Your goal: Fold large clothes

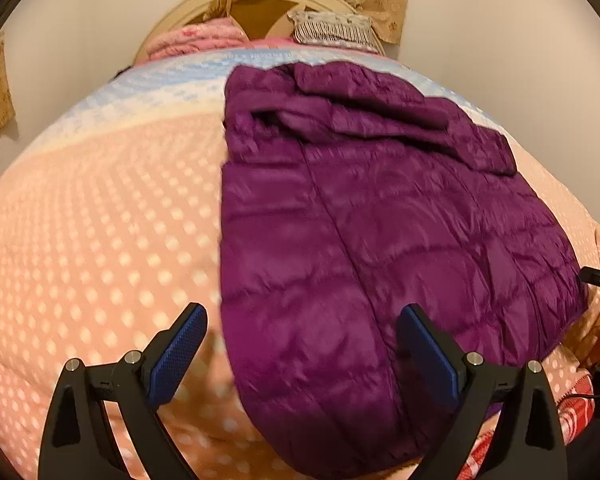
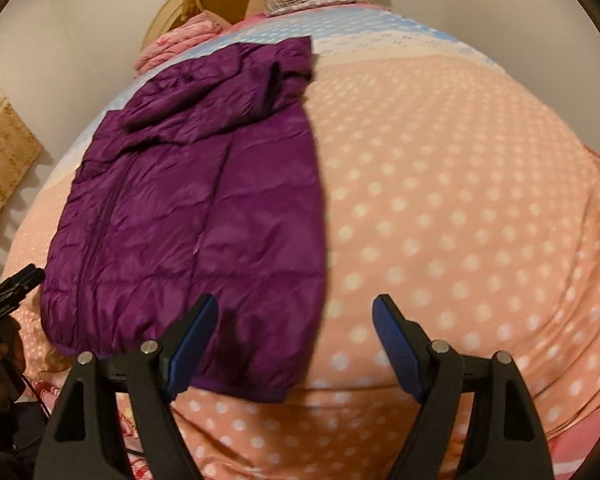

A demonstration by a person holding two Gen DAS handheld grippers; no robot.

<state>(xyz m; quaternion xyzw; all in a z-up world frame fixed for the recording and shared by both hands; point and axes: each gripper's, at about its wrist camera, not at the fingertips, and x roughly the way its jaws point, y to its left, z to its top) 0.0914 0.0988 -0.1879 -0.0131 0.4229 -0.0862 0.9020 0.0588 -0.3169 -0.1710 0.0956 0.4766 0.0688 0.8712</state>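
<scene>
A purple quilted jacket (image 1: 380, 220) lies flat on the pink dotted blanket (image 1: 100, 240), its sleeve folded across the top and its hem toward me. My left gripper (image 1: 302, 320) hovers open over the hem's left corner, with nothing pinched between its blue pads (image 1: 176, 352). In the right wrist view the jacket (image 2: 188, 208) fills the left half. My right gripper (image 2: 296, 308) hangs open above the hem's right corner, its left finger (image 2: 198, 328) over the fabric and its right one over bare blanket (image 2: 460, 220). The left gripper's black body (image 2: 14, 288) shows at the far left edge.
Pillows (image 1: 332, 28) and a folded pink quilt (image 1: 196, 40) sit against the round headboard (image 1: 260, 4) at the far end. Pale walls flank the bed, with a patterned curtain (image 2: 4, 152) on one side. Red checked fabric (image 1: 580, 400) and a cable lie at the near edge.
</scene>
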